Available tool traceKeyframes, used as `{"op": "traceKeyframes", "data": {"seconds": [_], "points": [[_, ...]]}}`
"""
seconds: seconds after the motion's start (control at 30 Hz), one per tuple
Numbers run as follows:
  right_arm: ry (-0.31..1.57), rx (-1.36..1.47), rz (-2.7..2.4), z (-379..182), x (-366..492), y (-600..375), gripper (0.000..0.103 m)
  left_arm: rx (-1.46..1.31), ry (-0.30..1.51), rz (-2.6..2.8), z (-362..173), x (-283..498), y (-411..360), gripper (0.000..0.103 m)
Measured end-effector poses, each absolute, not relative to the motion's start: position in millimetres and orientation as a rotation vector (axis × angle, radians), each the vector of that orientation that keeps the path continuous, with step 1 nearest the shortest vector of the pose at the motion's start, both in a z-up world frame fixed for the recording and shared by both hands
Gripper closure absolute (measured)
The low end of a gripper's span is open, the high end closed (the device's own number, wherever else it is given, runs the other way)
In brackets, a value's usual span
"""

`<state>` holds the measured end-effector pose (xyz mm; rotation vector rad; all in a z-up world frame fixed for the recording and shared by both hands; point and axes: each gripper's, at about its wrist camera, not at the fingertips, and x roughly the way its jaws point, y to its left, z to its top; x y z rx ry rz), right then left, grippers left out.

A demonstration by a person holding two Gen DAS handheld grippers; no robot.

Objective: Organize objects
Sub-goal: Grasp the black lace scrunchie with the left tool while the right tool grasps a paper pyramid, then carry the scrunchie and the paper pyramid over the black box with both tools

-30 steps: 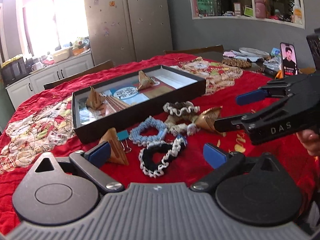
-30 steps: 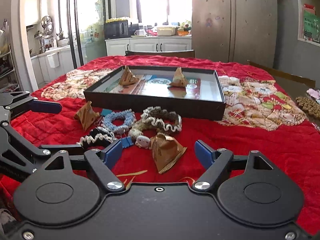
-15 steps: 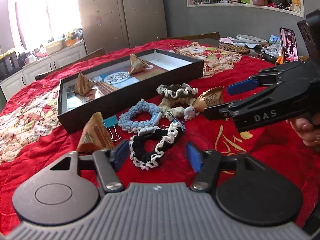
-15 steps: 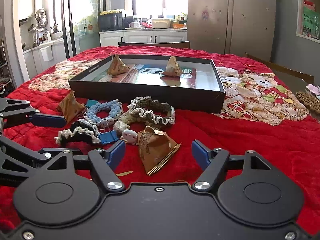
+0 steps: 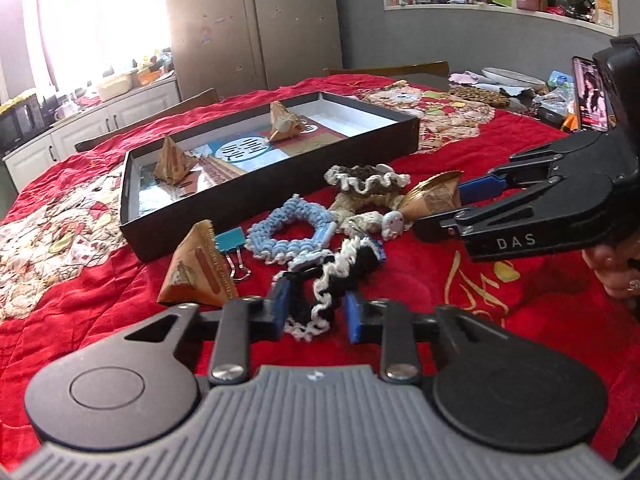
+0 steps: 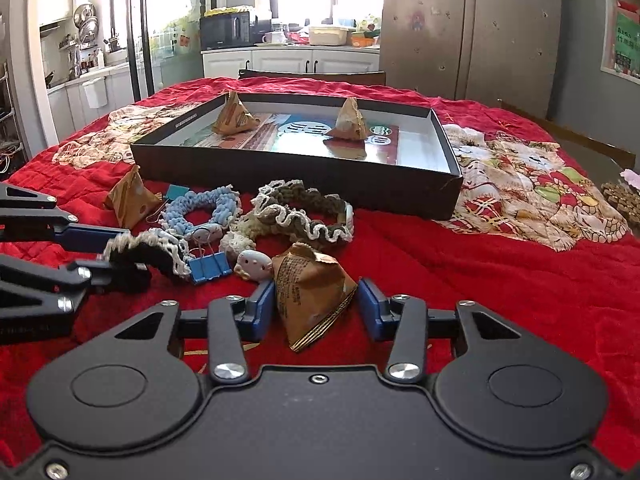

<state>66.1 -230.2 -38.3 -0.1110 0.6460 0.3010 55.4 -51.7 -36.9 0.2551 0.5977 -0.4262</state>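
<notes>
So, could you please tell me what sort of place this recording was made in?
Most likely a home kitchen and dining area: a tall fridge, white cabinets with a microwave on top, and a table under a red cloth.

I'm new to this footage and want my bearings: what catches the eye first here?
Bright red quilt, then the black tray holding two brown pyramid packets. Nearer, the right gripper straddles another pyramid packet, and the left gripper brackets a black-and-white scrunchie.
</notes>
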Motion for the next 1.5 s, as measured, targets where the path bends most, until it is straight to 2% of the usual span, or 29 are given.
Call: {"op": "traceKeyframes", "data": {"seconds": [0.13,0.3,1.5], "points": [[0.637,-0.134,0.301,-38,65,-228,0.066,0.248,0.602,-0.420,-36,55,-48,0.085],[0.633,-0.134,0.302,-36,62,-229,0.069,0.249,0.603,-0.420,-34,54,-47,0.088],[0.560,-0.075,0.349,5,42,-240,0.071,0.205,0.537,-0.466,6,39,-42,0.089]]}}
